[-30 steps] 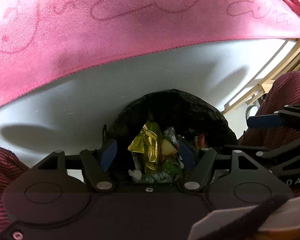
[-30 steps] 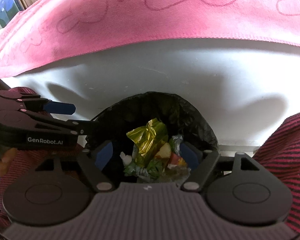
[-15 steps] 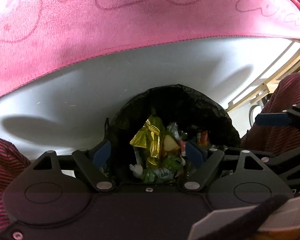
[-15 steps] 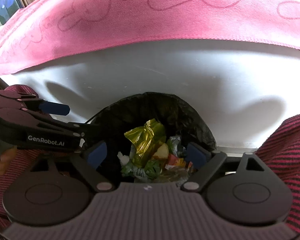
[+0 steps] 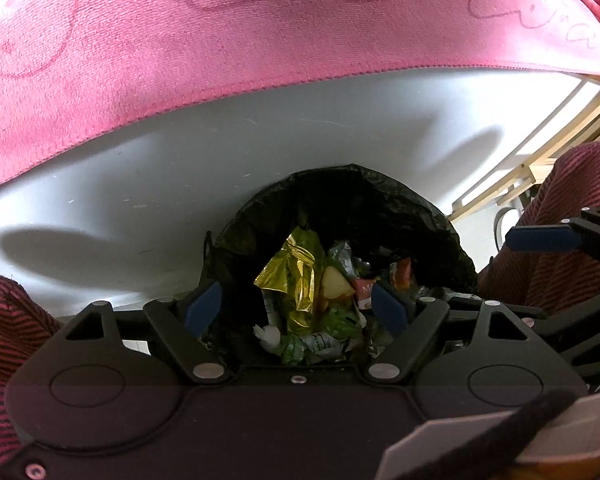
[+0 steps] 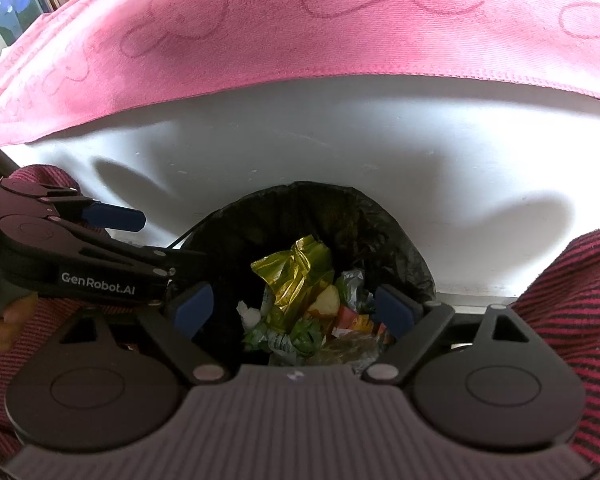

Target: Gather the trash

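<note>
Two grippers hang over the bin [image 5: 340, 208], both tipped steeply down at its black liner. The left gripper [image 5: 296, 306] has its jaws spread wide, nothing between the blue pads but the view of the rubbish below. The right gripper [image 6: 294, 306] is the same: jaws spread, empty. Down in the bag sits the trash [image 6: 300, 312]: a crumpled gold wrapper [image 5: 294, 276] on top, an apple piece [image 6: 326, 302] just beside it, green and white scraps underneath. Behind the bin, a pink towel [image 6: 300, 28] drapes over the white tabletop [image 6: 340, 136].
</note>
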### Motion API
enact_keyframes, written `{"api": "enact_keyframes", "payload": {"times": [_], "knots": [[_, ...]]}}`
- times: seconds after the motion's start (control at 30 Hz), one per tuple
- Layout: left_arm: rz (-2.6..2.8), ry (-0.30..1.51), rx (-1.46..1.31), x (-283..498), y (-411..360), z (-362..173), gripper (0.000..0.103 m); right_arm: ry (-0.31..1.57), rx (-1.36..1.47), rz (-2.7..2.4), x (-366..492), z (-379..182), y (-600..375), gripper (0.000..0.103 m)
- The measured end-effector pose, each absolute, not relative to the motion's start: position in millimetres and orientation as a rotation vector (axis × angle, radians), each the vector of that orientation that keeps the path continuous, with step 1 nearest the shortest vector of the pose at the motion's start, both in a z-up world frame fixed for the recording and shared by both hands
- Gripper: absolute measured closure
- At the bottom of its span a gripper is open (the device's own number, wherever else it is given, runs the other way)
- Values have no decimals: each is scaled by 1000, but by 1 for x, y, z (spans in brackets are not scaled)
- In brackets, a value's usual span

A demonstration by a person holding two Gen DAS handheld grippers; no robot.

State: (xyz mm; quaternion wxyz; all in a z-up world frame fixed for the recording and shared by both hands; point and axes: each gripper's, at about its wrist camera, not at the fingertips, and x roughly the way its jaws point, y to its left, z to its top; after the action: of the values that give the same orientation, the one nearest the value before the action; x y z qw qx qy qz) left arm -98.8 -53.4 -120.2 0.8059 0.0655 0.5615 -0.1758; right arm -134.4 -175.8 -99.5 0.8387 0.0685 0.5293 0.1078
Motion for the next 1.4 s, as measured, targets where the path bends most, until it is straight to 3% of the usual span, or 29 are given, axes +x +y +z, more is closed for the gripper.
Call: {"api": "enact_keyframes", "payload": {"times": [1.4], "knots": [[-395, 1209, 118, -100, -51, -120, 21, 1120, 149, 227, -137, -100, -179, 10]]}}
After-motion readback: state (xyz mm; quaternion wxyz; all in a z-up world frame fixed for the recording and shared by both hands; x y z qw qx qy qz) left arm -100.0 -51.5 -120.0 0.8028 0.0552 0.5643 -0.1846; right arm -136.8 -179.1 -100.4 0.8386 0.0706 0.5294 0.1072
